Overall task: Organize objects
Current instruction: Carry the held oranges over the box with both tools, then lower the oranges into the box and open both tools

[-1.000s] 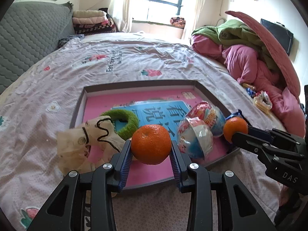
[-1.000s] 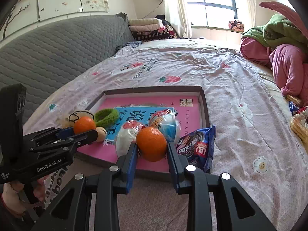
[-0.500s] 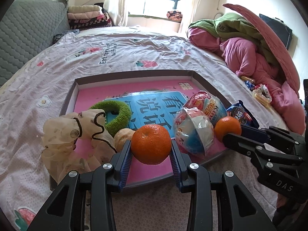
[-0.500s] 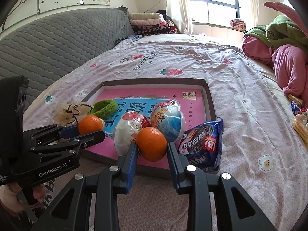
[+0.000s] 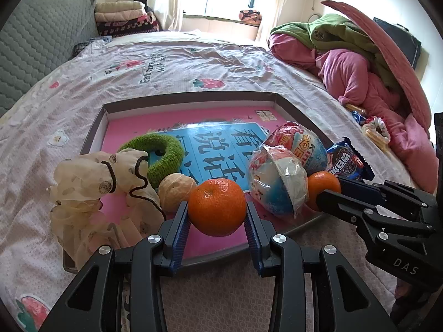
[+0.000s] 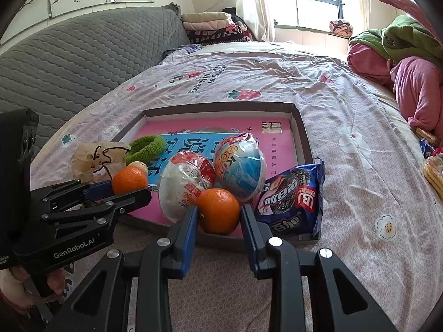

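Observation:
A shallow grey box (image 5: 191,96) with a pink floor lies on the bed. My left gripper (image 5: 217,214) is shut on an orange (image 5: 217,207) over the box's near edge. My right gripper (image 6: 218,215) is shut on a second orange (image 6: 218,214) over the box's near right part; that orange also shows in the left wrist view (image 5: 324,188). In the box lie a green scrunchie (image 5: 163,155), a cream scrunchie (image 5: 97,191), a pale round fruit (image 5: 175,192) and two wrapped toy eggs (image 5: 279,185) (image 6: 241,166).
A blue cookie packet (image 6: 293,202) leans on the box's right corner. A pile of pink and green bedding (image 5: 360,69) lies at the right. A grey quilted headboard (image 6: 69,61) runs along the left. More snack packets (image 5: 373,130) lie by the pile.
Both grippers have moved forward and lower toward the box with their oranges still held. The box contents now show closer and the pale fruit has come into view.

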